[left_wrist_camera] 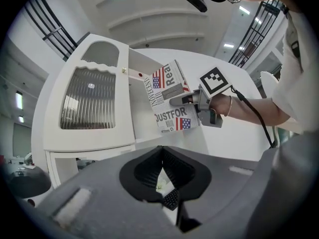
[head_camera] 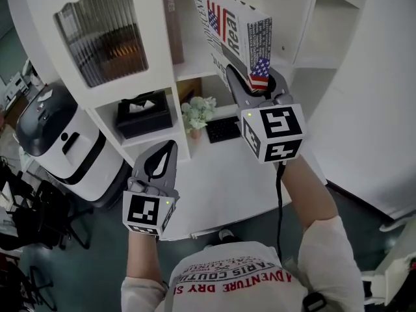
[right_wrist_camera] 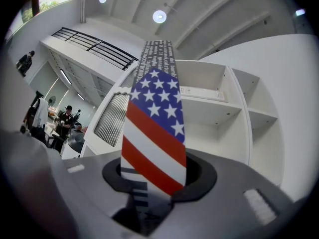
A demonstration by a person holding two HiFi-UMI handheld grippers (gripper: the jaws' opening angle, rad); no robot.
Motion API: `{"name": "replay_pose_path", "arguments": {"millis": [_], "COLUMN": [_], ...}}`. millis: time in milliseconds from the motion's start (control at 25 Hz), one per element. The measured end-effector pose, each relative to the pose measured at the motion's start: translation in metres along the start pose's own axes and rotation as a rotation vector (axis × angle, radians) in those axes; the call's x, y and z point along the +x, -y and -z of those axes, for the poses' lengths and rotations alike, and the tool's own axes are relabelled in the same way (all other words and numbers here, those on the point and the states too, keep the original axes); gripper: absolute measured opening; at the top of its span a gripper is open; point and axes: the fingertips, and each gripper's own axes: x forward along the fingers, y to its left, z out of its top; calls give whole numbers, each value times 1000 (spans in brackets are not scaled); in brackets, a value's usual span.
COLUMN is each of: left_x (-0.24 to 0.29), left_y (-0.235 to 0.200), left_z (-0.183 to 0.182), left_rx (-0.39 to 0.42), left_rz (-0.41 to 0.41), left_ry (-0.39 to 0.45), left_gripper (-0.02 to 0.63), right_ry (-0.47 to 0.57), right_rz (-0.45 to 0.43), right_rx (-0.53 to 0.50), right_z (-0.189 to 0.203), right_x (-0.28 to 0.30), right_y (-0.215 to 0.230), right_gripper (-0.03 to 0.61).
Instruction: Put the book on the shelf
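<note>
Grey-black left tongs [left_wrist_camera: 162,152]: pressed together at the tips, nothing held; a diamond-shaped slit between the ribbed pads shows only a sliver of what lies behind.
Right tongs [right_wrist_camera: 152,183]: pinching the book's lower end, which is swallowed by the dark pads.
Book [head_camera: 237,28]: glossy cover with stars-and-stripes and newsprint lettering, partly cut off; held tilted in the air before the upper open compartment; whether it touches the shelf is unclear.
Surface [head_camera: 227,181]: smooth white; black keyboard [head_camera: 223,129] partly hidden by the right tongs, small leafy plant [head_camera: 198,112] just beside it.
Shelf [head_camera: 195,64]: white, boxy compartments; ribbed glass door [head_camera: 101,34]; black tissue box [head_camera: 143,114] in a lower bay.
</note>
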Motion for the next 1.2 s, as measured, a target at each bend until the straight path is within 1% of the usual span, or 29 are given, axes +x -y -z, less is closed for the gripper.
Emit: {"name": "replay_pose_path", "arguments": {"millis": [120,360,560,720,840,960,1120,1200], "left_x": [9,27,37,41,46,54,61,66], "left_y": [-4,-18,-38,-50,-62,-72,-80,-83], "left_z": [-1,-4,-4,-2,2,4,7,9], "left_rx": [13,31,30,42,60,63,59,56], "left_rz": [-12,-47,-110,-140,-163,-180,-190,-188], "left_ry": [2,4,7,-1,-9,-8,-7,-12], "left_gripper": [4,5,4,5,5,3,5,5], "right_ry": [20,43,12,-50,-66,-83,-110,-119], "right_rz": [21,36,9,-42,-36,-38,-74,-88], "right_rx": [-30,-41,-21,-21,-33,-34,-81,-79], "right_z": [-6,-2,15,30,35,39,44,47], "right_x": [20,64,100,129,146,161,180,188], "right_y": [9,26,30,25,22,23,15,12], "right_gripper": [160,160,160,160,160,160,161,164]}}
